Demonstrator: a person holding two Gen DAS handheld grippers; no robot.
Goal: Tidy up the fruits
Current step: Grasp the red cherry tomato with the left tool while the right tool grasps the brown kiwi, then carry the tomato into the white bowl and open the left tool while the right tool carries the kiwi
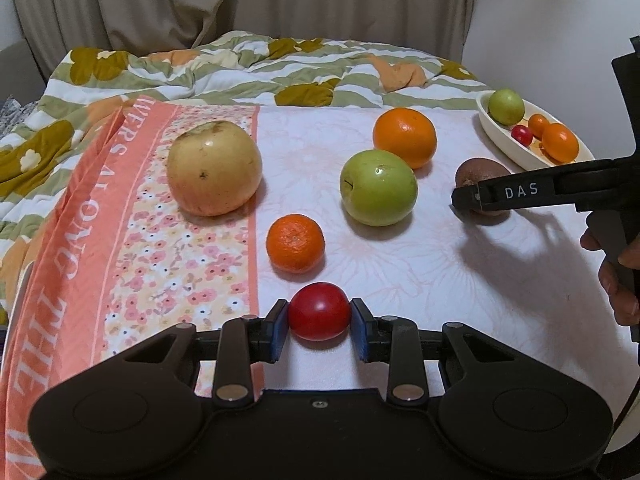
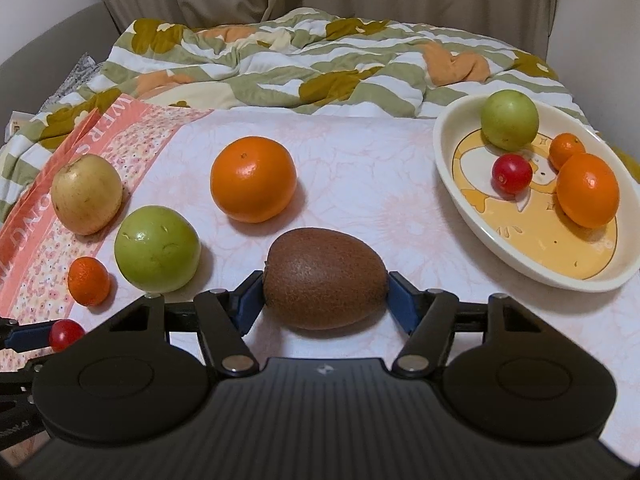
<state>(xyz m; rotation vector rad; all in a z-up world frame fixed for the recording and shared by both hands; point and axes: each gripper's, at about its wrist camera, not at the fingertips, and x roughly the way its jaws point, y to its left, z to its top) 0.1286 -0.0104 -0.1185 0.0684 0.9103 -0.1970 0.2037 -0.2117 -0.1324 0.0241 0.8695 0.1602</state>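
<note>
The small red fruit (image 1: 319,317) sits on the counter (image 1: 400,264) with the left gripper (image 1: 319,326) closed on it, both blue pads pressing its sides; the right wrist view catches only a sliver of this fruit at its lower left edge, half hidden by the gripper body. The kiwi (image 2: 325,278) lies between the jaws of the right gripper (image 2: 326,300), whose pads touch both its ends, so it is held; from the left wrist view it is mostly covered by a black finger. Beyond lie a tangerine (image 1: 295,243), a green apple (image 1: 378,187), an orange (image 1: 404,137) and a yellow apple (image 1: 214,168). The dish (image 2: 452,200), cut off in the left view, shows whole in the right one, holding four fruits. A hand (image 1: 616,276) is cropped at the left view's right edge
</note>
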